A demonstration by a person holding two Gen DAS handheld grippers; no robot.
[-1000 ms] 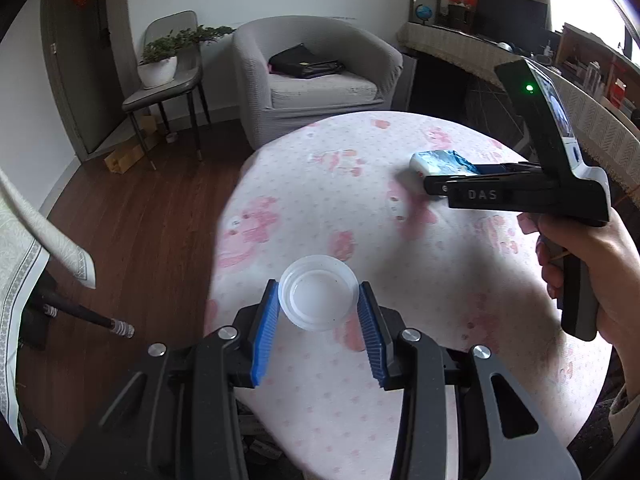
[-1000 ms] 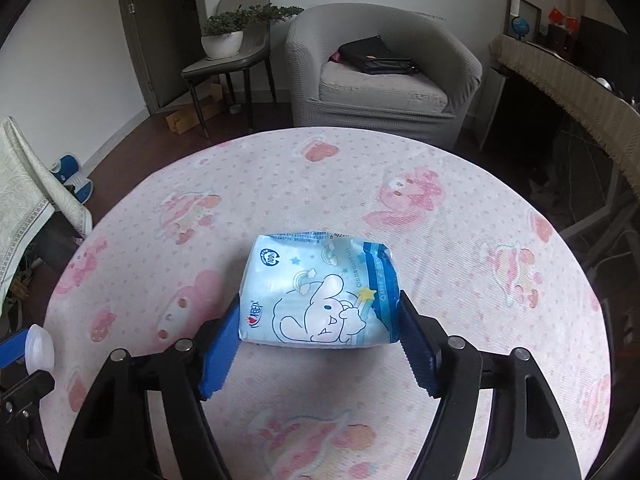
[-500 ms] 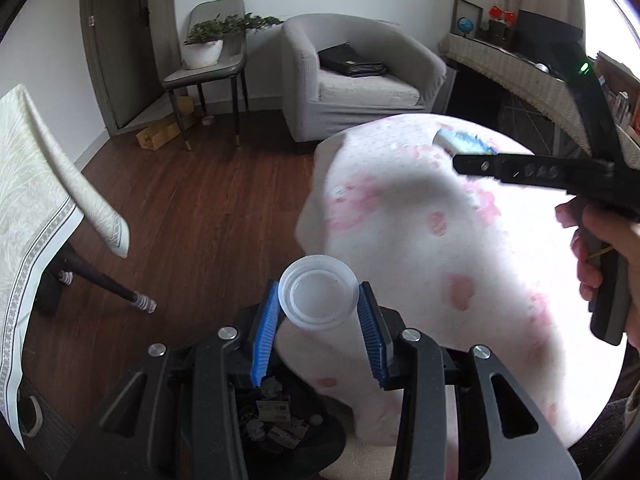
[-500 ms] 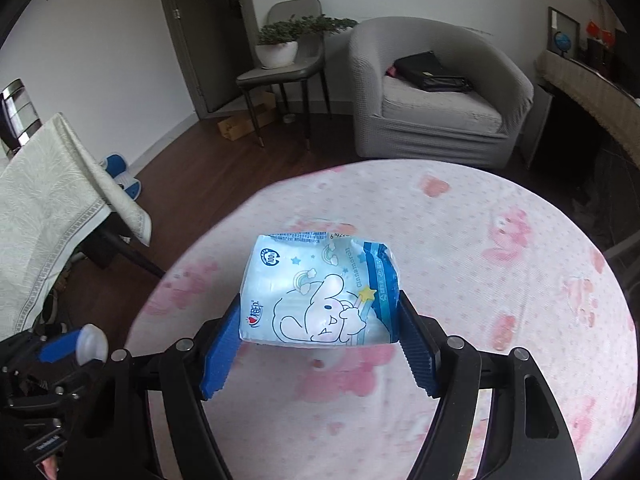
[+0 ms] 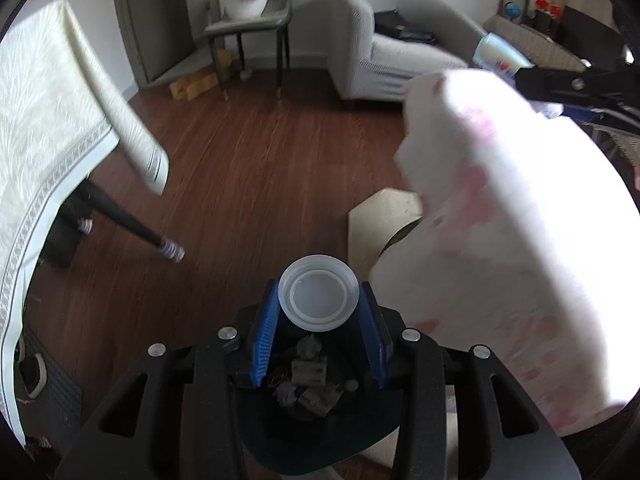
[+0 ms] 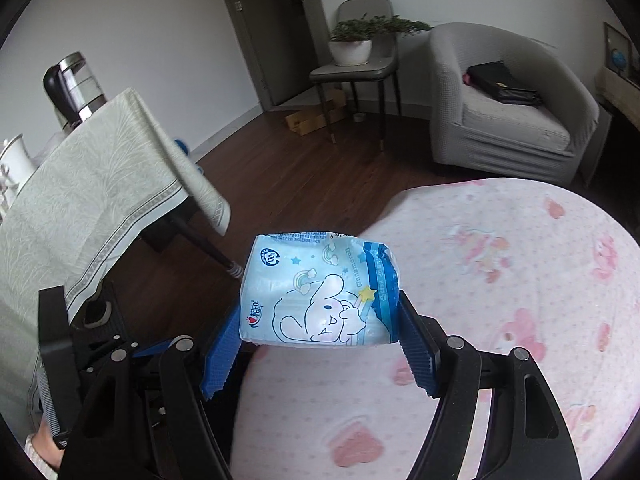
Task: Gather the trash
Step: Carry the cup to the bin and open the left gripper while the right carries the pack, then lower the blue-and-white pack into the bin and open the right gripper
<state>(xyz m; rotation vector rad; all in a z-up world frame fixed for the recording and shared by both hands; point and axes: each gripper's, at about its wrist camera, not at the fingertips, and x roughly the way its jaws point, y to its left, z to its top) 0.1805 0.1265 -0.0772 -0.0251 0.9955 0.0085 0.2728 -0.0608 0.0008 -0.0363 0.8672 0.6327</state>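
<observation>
My left gripper (image 5: 319, 316) is shut on a white plastic lid (image 5: 319, 293) and holds it over a dark trash bin (image 5: 308, 408) on the floor, which holds several scraps. My right gripper (image 6: 320, 336) is shut on a blue tissue pack (image 6: 320, 288) with a cartoon print, held above the left edge of the round table with the pink cloth (image 6: 520, 320). The tissue pack also shows at the top right of the left wrist view (image 5: 498, 53). The left gripper's body shows at the lower left of the right wrist view (image 6: 100, 344).
A second table with a pale green cloth (image 5: 52, 128) stands to the left, its black leg (image 5: 132, 228) near the bin. A cardboard piece (image 5: 380, 228) lies by the round table (image 5: 520, 240). A grey armchair (image 6: 512, 104) and a chair with a plant (image 6: 356, 56) stand at the back.
Both grippers have swung left off the round table. The left one with the lid now hangs over the trash bin; the right one with the tissue pack has reached the table's left edge.
</observation>
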